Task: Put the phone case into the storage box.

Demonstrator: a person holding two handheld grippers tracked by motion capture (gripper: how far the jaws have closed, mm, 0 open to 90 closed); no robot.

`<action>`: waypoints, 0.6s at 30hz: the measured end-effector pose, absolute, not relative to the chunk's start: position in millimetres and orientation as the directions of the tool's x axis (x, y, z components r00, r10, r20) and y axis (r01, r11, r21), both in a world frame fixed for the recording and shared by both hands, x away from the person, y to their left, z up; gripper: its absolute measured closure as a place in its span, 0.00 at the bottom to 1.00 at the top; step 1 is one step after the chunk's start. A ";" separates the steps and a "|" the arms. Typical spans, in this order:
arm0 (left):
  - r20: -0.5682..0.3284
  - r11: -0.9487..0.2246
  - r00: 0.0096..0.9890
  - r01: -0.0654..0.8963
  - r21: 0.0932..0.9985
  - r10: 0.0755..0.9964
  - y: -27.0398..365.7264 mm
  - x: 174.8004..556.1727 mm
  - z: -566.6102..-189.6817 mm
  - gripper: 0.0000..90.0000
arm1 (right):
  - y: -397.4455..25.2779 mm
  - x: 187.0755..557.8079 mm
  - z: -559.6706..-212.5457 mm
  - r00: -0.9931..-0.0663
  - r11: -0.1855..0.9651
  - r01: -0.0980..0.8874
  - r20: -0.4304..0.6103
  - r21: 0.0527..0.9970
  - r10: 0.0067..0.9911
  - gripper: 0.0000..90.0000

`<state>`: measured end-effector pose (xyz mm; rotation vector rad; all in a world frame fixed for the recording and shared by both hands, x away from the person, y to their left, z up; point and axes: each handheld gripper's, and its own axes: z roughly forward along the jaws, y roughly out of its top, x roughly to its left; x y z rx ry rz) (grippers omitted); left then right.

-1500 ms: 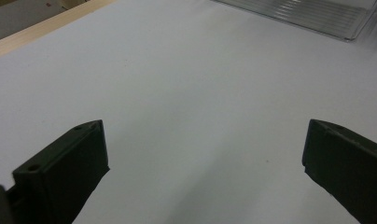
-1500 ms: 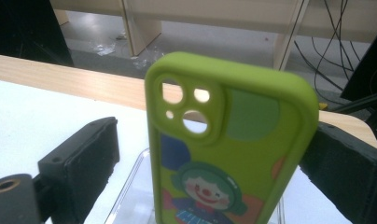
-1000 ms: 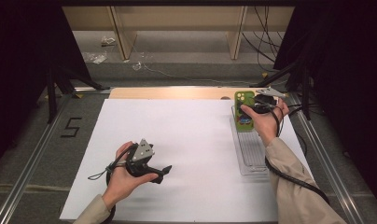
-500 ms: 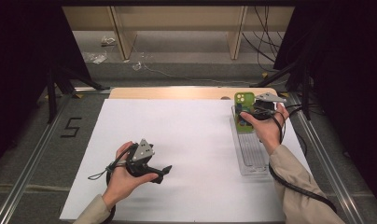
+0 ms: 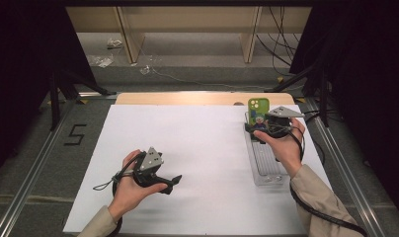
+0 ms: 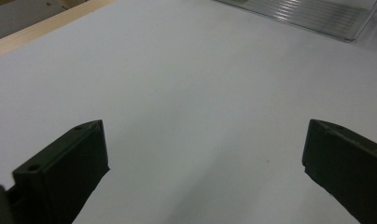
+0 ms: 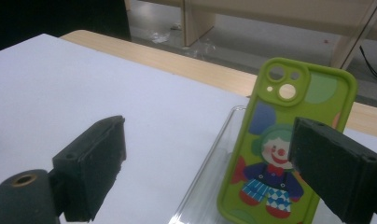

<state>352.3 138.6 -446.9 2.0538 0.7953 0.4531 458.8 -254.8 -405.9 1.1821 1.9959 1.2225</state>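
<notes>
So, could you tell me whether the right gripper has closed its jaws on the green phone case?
No, the right gripper stands wide open, and the green phone case stands upright between its jaws, touching neither.

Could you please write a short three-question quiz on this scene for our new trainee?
1. True or false: the right gripper is shut on the green phone case.
2. Where does the phone case stand? A) in the clear ridged tray B) flat on the white sheet C) on the floor
3. Fill in: the left gripper hangs over the bare white ____.

Key
1. False: its jaws are spread, with the case upright between them.
2. A, at the tray's far end.
3. Sheet.
</notes>
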 end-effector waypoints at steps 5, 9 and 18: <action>0.022 -0.420 0.729 0.369 0.829 0.684 138.8 352.2 -446.8 0.00 | -253.5 450.2 -405.1 -0.523 0.227 0.392 0.013 0.891 0.853 0.13; 0.022 -0.419 0.729 0.369 0.829 0.685 139.5 352.2 -446.5 0.00 | -252.7 443.2 -404.7 -0.551 0.235 0.380 0.015 0.895 0.835 0.14; 0.022 -0.419 0.729 0.369 0.830 0.684 139.1 352.0 -446.2 0.00 | -250.9 427.4 -406.1 -0.607 0.264 0.362 0.011 0.894 0.795 0.14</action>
